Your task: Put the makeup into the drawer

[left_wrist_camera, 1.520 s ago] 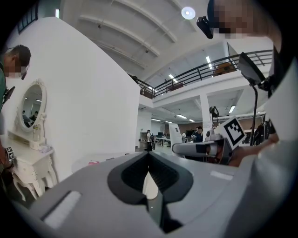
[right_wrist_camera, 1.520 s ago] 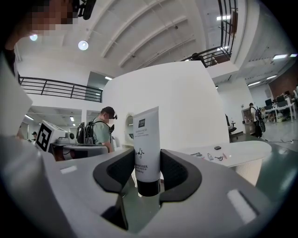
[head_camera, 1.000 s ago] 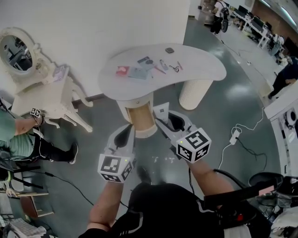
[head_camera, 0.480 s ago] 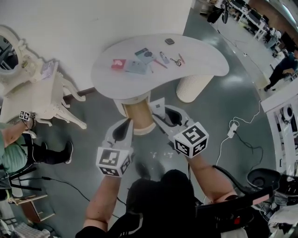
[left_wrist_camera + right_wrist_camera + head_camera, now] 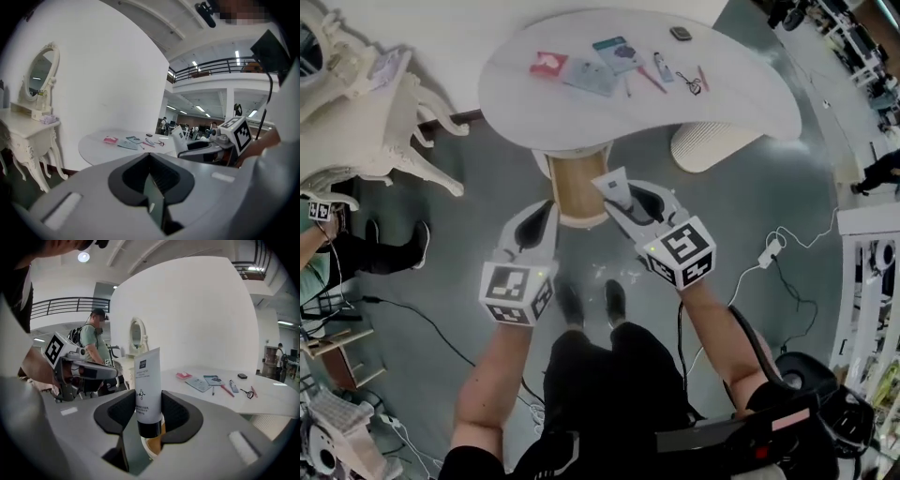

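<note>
Forearms [image 5: 499, 375] extend side by side, right claw [image 5: 149, 414] clamping upright white tube [image 5: 147, 385].

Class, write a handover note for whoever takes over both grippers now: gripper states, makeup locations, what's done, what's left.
Left gripper: fingers shut, empty.
Right gripper: shut on a white tube, black cap toward the camera.
Other makeup items lie on the white table.
Done: tube picked up.
Left: find the drawer, none in view; stow tube, then the rest.
</note>
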`<state>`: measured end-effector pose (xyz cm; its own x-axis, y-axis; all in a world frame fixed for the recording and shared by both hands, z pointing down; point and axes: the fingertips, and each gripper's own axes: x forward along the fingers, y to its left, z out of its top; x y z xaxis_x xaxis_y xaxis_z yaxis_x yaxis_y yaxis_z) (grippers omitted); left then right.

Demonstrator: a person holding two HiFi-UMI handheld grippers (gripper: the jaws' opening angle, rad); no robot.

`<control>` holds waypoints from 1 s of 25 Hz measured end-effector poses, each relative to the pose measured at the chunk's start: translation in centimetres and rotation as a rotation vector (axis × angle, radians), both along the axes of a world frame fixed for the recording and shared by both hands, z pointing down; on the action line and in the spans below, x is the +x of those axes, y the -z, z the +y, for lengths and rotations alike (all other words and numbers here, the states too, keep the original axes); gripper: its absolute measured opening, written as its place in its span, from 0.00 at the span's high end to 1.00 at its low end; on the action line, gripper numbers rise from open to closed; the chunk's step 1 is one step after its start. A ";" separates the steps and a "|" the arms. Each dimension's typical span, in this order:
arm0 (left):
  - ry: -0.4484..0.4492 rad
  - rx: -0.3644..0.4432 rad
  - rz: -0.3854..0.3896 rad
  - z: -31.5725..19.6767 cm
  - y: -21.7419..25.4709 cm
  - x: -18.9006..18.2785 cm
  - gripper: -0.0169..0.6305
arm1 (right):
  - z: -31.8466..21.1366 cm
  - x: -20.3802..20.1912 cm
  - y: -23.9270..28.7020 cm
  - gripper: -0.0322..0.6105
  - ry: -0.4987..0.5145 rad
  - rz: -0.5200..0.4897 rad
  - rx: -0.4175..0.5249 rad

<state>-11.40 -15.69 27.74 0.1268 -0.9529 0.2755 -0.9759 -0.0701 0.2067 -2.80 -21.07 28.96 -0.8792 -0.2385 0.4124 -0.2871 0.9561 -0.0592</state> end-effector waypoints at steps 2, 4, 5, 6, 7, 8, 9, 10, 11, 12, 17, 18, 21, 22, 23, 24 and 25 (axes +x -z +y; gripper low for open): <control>0.015 -0.014 -0.002 -0.1 -1.8 0.1 0.97 | -0.5 -0.4 -2.3 0.68 0.045 0.036 0.004; 0.037 -0.038 0.020 -0.2 -4.0 0.0 0.97 | -0.9 -0.6 -4.6 0.68 0.083 0.079 0.017; 0.052 -0.056 0.037 -0.2 -5.3 -0.3 0.97 | -1.1 -0.7 -5.9 0.68 0.100 0.108 0.031; 0.068 -0.075 0.046 -0.2 -6.7 -0.7 0.97 | -1.4 -0.8 -7.2 0.68 0.118 0.137 0.047; 0.080 -0.091 0.046 -0.4 -8.2 -1.2 0.97 | -1.7 -1.0 -8.4 0.68 0.137 0.165 0.061; 0.083 -0.103 0.039 -0.7 -9.5 -1.4 0.97 | -2.0 -1.2 -9.7 0.68 0.158 0.190 0.071; 0.082 -0.111 0.033 -0.9 -10.7 -1.4 0.97 | -2.1 -1.5 -11.0 0.68 0.180 0.213 0.077; 0.081 -0.116 0.031 -1.1 -11.9 -1.2 0.97 | -2.1 -1.7 -12.4 0.68 0.204 0.237 0.081; 0.084 -0.120 0.033 -1.2 -13.0 -1.0 0.97 | -2.1 -1.9 -13.8 0.68 0.228 0.260 0.082; 0.092 -0.125 0.036 -1.3 -14.2 -0.8 0.97 | -2.1 -2.1 -15.3 0.68 0.250 0.284 0.083; 0.173 -0.155 0.056 -2.3 -19.8 -1.9 0.97 | -3.5 -3.4 -21.9 0.68 0.315 0.373 0.096; 0.195 -0.158 0.068 -2.3 -20.7 -2.2 0.97 | -3.6 -3.6 -23.1 0.68 0.324 0.389 0.097; 0.214 -0.196 0.074 -2.1 -23.9 -2.5 0.97 | -3.7 -4.4 -26.9 0.68 0.359 0.439 0.091; 0.211 -0.211 0.066 -2.2 -24.9 -2.5 0.97 | -3.8 -4.7 -28.0 0.68 0.368 0.453 0.087; 0.210 -0.224 0.060 -2.3 -25.7 -2.7 0.97 | -3.9 -4.9 -29.0 0.68 0.375 0.464 0.083; 0.213 -0.233 0.057 -2.5 -26.4 -2.9 0.97 | -4.1 -5.2 -29.9 0.68 0.383 0.472 0.083; 0.219 -0.239 0.060 -2.6 -26.9 -3.1 0.97 | -4.3 -5.5 -30.8 0.68 0.392 0.478 0.088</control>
